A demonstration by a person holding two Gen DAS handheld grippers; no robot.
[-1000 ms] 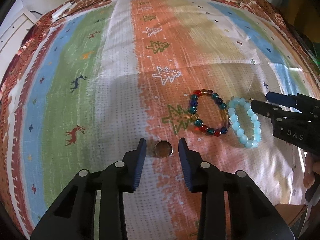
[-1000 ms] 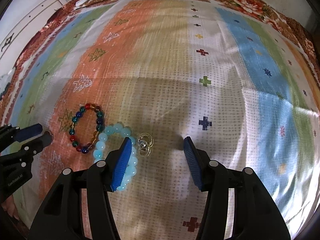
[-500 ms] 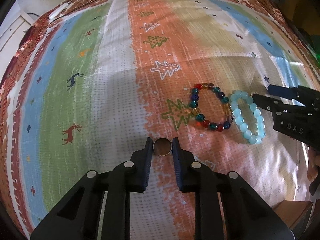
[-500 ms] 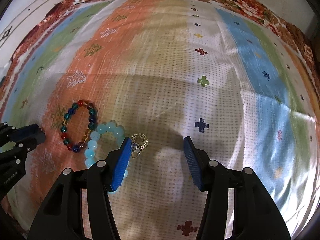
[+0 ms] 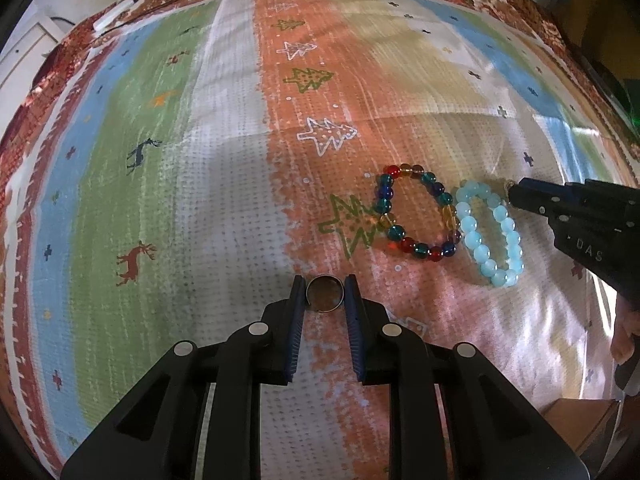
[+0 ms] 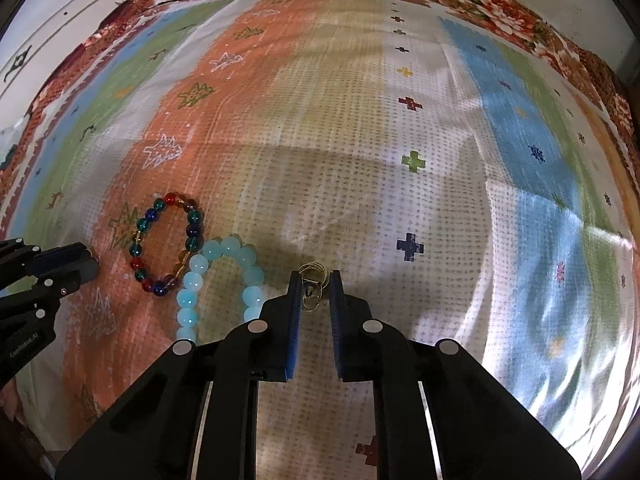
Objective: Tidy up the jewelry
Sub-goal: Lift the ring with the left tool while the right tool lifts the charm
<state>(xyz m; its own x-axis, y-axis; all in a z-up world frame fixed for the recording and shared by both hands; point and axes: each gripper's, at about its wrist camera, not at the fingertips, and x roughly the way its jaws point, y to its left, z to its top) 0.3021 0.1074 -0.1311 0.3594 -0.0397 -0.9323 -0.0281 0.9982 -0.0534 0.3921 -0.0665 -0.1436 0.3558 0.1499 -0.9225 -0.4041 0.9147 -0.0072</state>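
The left gripper [image 5: 325,295] pinches a dull round metal ring [image 5: 325,294] on the woven striped cloth [image 5: 224,184]; the right gripper [image 6: 315,290] is closed on a tangle of thin gold wire hoops [image 6: 314,280], partly hidden between its ribbed blue pads. Beside them lie a multicoloured glass-bead bracelet [image 5: 416,212] and a pale aqua bead bracelet [image 5: 490,234], touching; in the right wrist view the aqua loop's near end is cut off by the finger.

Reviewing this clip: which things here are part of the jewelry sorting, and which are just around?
Part of the job:
ring, in the left hand-held gripper
small gold earrings, in the right hand-held gripper
multicolored bead bracelet
pale blue bead bracelet

Just around:
patterned cloth
white cabinet
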